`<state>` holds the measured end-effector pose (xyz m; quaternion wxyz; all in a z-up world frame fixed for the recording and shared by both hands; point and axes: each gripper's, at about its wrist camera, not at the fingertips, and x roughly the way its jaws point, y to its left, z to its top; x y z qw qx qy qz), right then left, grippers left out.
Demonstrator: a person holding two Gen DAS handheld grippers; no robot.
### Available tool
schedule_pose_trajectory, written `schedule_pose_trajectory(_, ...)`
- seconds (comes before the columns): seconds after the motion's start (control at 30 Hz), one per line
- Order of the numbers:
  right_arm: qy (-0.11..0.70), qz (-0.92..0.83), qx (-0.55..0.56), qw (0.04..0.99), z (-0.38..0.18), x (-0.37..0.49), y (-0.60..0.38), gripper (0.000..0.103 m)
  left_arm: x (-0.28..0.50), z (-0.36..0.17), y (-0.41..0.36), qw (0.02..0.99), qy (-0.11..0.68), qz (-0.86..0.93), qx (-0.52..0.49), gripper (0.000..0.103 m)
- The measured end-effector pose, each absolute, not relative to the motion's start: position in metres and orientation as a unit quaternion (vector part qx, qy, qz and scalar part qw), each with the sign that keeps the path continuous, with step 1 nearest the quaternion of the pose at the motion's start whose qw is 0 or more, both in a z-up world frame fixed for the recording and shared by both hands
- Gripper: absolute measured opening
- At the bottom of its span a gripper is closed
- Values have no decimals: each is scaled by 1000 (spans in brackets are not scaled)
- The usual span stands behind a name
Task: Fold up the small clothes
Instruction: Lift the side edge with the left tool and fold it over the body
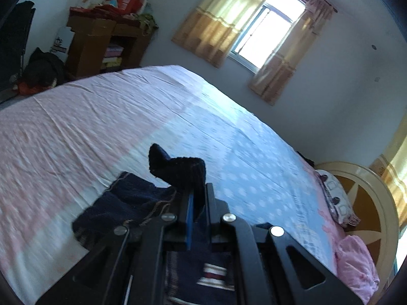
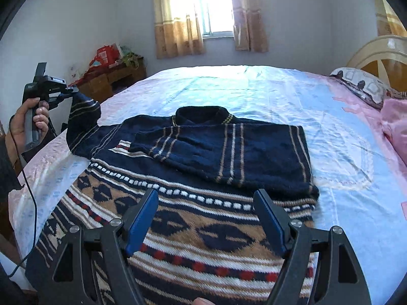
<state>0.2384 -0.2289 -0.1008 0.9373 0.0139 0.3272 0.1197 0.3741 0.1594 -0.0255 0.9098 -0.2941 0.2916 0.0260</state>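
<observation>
A navy knitted sweater (image 2: 203,216) with tan, white and red patterns lies flat on the bed (image 2: 343,152). One sleeve (image 2: 198,150) is folded across its chest. The other sleeve (image 2: 84,117) is lifted off the bed at the left, with my left gripper (image 2: 72,92) shut on its cuff. In the left wrist view the dark cuff (image 1: 178,167) sticks out past the left gripper (image 1: 197,198), whose jaws are pressed together on it. My right gripper (image 2: 206,200) hovers over the sweater's patterned lower part, open, with nothing between its fingers.
A pillow (image 2: 363,86) and pink bedding (image 2: 396,127) lie at the headboard end on the right. A wooden cabinet (image 2: 114,78) with clutter stands beyond the bed's left corner. A window with curtains (image 2: 213,12) is behind. A hand (image 2: 28,124) holds the left gripper's handle, trailing a cable.
</observation>
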Motion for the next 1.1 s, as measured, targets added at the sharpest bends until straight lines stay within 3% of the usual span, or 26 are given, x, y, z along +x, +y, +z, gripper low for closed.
schedule_pose_trajectory(0.6, 308, 112, 89, 940, -116, 222, -274, 78, 384, -21, -7, 895, 330, -84, -289, 8)
schedule_pose_trajectory(1.1, 328, 106, 112, 932, -128, 229, -281, 78, 393, -62, -109, 896, 366, -108, -226, 8)
